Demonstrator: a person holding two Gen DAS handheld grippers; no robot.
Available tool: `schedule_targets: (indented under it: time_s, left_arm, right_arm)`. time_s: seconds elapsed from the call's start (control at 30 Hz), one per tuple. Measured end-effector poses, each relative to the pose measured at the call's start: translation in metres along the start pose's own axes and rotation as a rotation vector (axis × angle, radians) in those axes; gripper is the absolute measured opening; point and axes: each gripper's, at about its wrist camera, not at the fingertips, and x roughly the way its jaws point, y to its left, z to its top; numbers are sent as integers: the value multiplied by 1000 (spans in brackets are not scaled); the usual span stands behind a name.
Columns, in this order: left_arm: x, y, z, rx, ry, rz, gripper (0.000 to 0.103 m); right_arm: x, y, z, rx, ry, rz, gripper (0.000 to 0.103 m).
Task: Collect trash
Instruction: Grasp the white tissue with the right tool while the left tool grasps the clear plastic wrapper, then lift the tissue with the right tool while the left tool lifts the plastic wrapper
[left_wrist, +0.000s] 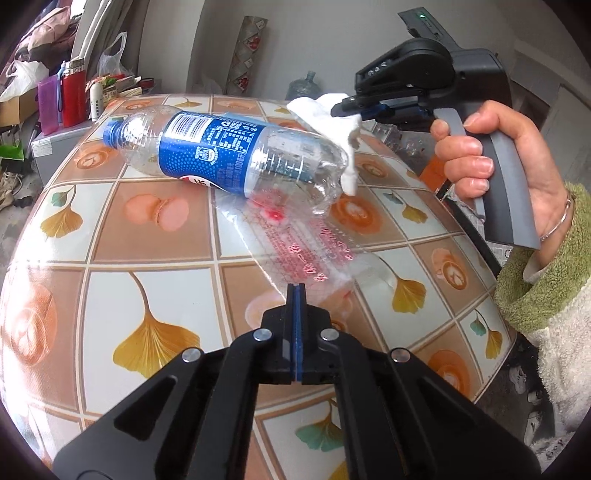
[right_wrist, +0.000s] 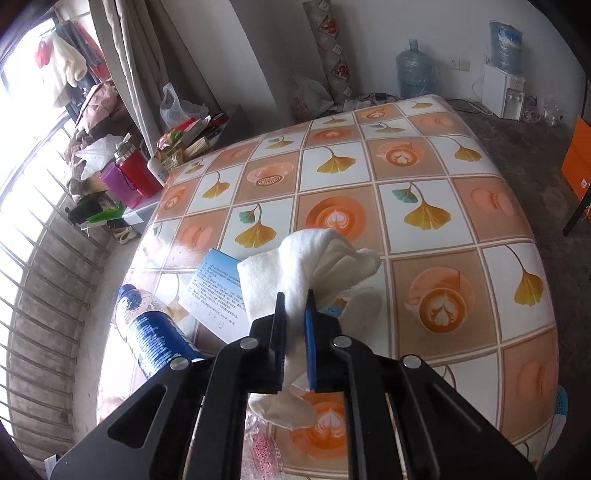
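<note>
**Trash on the tiled worktop, one piece in each grip**

Trash lies across the worktop (left_wrist: 155, 236) with its ginkgo-leaf and coffee-cup cloth: an empty plastic bottle (left_wrist: 221, 151) with a blue label on its side, a clear wrapper (left_wrist: 295, 243) printed in red partly under the bottle's base, and a white tissue (left_wrist: 332, 122).

The left wrist view alone shows the person's hand (left_wrist: 506, 173) around the grey handle of the right gripper (left_wrist: 345, 107), with a bracelet and a green fleece cuff at the wrist. The tissue hangs from that gripper above the bottle's base.

The right wrist view alone shows a printed paper leaflet (right_wrist: 218, 291) lying on the cloth behind the tissue, beside the bottle's neck, and a water dispenser (right_wrist: 504, 88) by the far wall.

The left gripper (left_wrist: 296, 291) has its fingers pressed together, pinching the near edge of the wrapper. The right gripper's fingers are clamped on the tissue, with a narrow band of it bunched between the pads.
</note>
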Motion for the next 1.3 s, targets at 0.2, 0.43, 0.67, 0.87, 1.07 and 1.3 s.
schedule_targets:
  time_s: [0.2,0.43,0.67,0.87,1.07,1.3]
  left_arm:
    - [-14,-7,-6,-3,1,-67,0]
    - [-25,-2,-7,-75,21,-128,3]
    - [4,26,4,-265,107,-141,32]
    - [25,31,13,-342,136,-171,28]
    - [35,39,15,-435,122,-222,25]
    - [38,49,12,-542,78,-320,11]
  right_arm:
    - [-44,-16,-20,2,-50,3,9]
    - [-89,-28,-64,-16,-61,6,9]
    - [-74,-29,-117,-17,26,35,9]
    - [-35,-25,-130,28,88,118,9]
    - [-5,-15,-130,15,134,140,9]
    - [-3,-15,-129,-11,140,156,9]
